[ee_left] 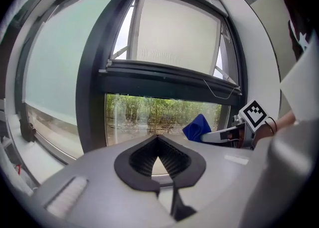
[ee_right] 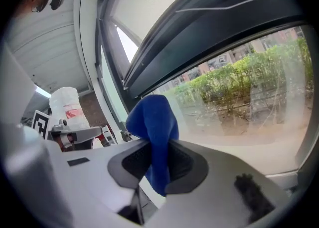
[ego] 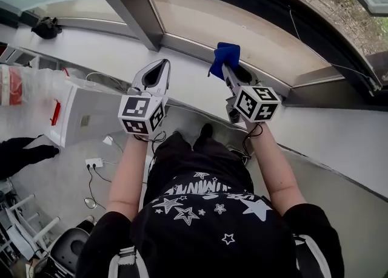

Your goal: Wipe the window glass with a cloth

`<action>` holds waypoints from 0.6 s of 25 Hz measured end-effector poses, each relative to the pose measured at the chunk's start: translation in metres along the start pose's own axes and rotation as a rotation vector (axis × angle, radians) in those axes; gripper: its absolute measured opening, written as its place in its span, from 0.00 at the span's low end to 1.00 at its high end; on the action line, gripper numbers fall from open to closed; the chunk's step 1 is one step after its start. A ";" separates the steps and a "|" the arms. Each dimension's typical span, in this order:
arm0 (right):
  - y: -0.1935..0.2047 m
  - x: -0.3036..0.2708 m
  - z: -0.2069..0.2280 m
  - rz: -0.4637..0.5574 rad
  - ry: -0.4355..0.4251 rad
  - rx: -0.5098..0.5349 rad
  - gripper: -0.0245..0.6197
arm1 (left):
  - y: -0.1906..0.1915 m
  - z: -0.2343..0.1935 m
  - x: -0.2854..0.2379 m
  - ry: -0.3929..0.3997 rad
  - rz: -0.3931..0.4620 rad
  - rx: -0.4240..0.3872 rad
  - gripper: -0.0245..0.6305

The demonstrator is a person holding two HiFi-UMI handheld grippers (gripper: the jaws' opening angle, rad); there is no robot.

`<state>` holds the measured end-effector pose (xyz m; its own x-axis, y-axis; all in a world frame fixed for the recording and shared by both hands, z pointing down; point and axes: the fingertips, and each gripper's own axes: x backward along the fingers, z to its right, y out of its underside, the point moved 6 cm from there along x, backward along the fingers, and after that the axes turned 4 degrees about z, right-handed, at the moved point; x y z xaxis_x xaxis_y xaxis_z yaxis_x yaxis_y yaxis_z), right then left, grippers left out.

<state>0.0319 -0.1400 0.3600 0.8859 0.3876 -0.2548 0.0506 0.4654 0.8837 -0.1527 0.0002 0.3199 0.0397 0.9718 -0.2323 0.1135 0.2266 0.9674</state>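
Your right hand-held gripper (ee_right: 155, 145) is clamped on the blue cloth (ee_right: 152, 117). The cloth is pinched between its ribbed pads, bunching up above the jaw tips with a short tail hanging below them. In the head view that right hand-held gripper (ego: 226, 70) points up toward the window glass (ego: 242, 28), with the cloth (ego: 225, 54) at its tip, over the lower edge of the pane. Whether the fabric is actually pressed on the glass cannot be told from any view. Ahead of the jaws in the right gripper view, the window glass (ee_right: 249, 97) is streaky, with green shrubs showing through it. Your left hand-held gripper (ee_left: 158, 140) has its jaw tips drawn together with nothing between them. It points at the lower pane of the window glass (ee_left: 149, 115), and the cloth (ee_left: 197, 127) sits just to the right of its tips. In the head view the left hand-held gripper (ego: 162, 65) is level with the right one, off to its left and apart from it, above the white sill (ego: 103, 52). A white box (ego: 85, 116) stands below and to the left of it.
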 end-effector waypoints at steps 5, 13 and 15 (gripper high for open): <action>-0.011 -0.056 -0.034 -0.003 -0.061 0.048 0.15 | -0.004 -0.048 0.014 -0.059 0.019 0.018 0.05; -0.027 -0.151 -0.092 0.016 -0.072 0.145 0.15 | -0.015 -0.135 -0.001 -0.011 0.020 0.032 0.05; -0.028 -0.179 -0.097 0.024 -0.055 0.161 0.15 | -0.018 -0.154 -0.010 0.015 0.022 0.033 0.05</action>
<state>-0.1729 -0.1448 0.3426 0.9114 0.3508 -0.2150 0.0984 0.3214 0.9418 -0.3083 -0.0032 0.3203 0.0279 0.9774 -0.2094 0.1458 0.2032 0.9682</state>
